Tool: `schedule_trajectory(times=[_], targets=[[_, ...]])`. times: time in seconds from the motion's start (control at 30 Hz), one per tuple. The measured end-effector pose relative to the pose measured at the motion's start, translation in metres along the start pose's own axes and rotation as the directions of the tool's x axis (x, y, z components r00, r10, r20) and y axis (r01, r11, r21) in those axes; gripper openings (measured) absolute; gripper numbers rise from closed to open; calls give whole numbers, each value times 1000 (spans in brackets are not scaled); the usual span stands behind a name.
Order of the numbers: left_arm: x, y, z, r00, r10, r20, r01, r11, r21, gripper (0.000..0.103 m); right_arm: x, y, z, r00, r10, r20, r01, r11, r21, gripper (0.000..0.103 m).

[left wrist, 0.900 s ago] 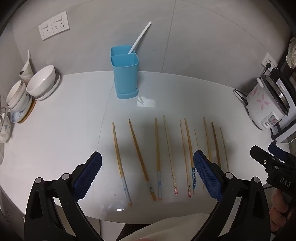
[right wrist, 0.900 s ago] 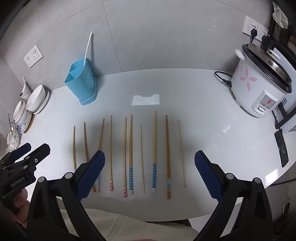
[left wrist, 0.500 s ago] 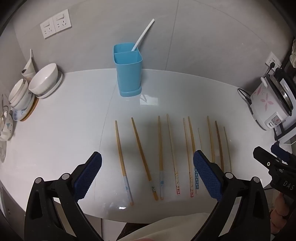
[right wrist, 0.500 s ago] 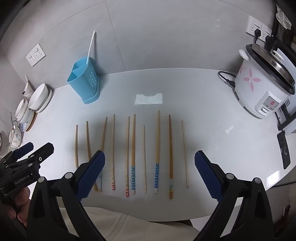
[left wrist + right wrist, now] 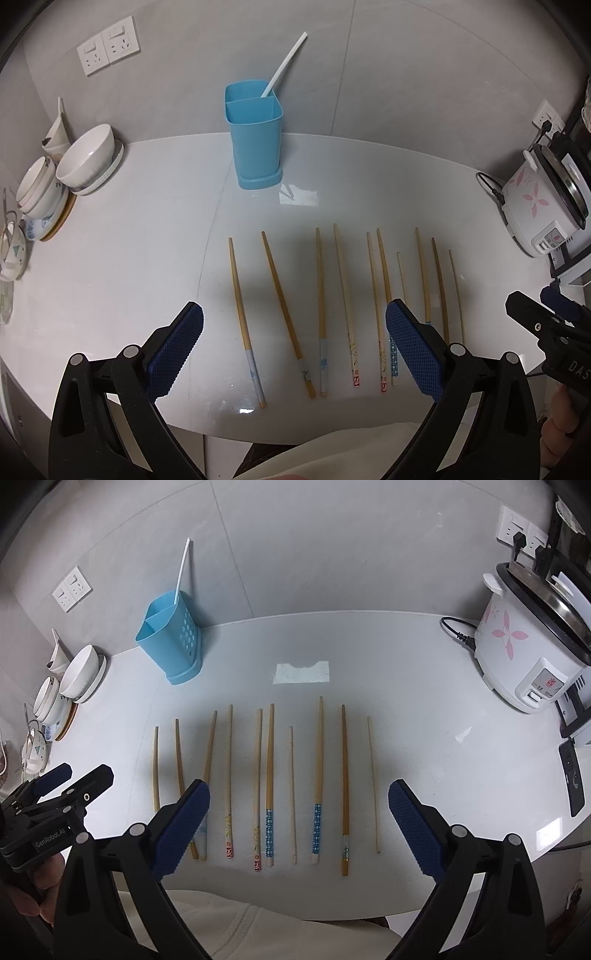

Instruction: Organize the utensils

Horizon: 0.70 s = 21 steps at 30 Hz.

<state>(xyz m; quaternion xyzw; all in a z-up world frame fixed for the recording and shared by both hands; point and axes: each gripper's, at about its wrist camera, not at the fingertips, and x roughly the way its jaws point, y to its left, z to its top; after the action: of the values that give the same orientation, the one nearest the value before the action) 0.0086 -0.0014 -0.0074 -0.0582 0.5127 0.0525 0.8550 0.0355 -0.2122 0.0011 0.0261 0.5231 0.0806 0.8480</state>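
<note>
Since a moment ago both views have drawn a little back and up, so I judge I am only lining up and no chopstick is taken yet; the left hand-held gripper (image 5: 294, 347) and right hand-held gripper (image 5: 299, 823) both stand wide apart and empty. The chopsticks (image 5: 270, 782) lie side by side on the worktop (image 5: 424, 716), long axes running away from me, thin tips toward the blue holder (image 5: 255, 144) by the wall.
</note>
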Motion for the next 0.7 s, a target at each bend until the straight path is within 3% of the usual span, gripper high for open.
schedule_trajectory(times=[0.7], targets=[[-1,-5,1,1000,-28,3,27,999,20,97,4,-1,4,1000,-20,-18,20,1000,-5,93]])
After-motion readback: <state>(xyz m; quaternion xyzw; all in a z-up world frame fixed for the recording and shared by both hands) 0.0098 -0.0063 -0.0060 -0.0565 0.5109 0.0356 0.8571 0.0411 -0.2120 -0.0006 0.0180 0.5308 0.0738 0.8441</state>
